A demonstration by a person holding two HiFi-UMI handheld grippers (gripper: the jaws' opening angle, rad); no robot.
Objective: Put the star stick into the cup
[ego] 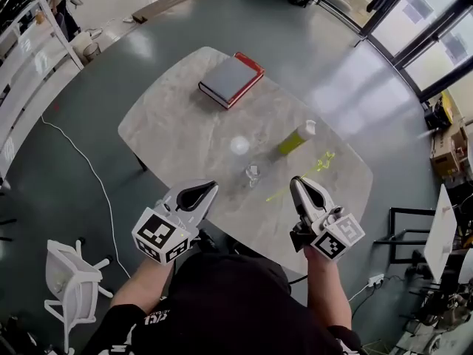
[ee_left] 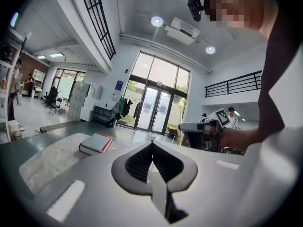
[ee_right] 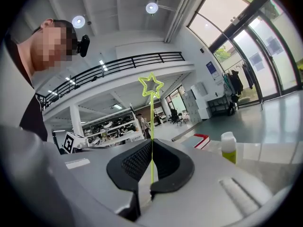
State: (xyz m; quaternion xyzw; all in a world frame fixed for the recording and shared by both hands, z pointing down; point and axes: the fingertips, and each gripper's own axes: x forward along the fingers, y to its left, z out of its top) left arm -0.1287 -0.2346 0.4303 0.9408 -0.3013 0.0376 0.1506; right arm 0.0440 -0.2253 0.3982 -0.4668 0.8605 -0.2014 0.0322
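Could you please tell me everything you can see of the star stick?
The star stick is a thin, neon yellow-green rod, plastic by the look, topped by a hollow outlined star. The right gripper has its tongs shut on the shaft, holding it out in line with them over the table, star end foremost.

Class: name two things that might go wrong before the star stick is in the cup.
1. The cup is small, clear and unheld; the left gripper is shut, apart from it, so the long star stick might tip it.
2. The right gripper pinches that thin stick, which may pivot or slip.
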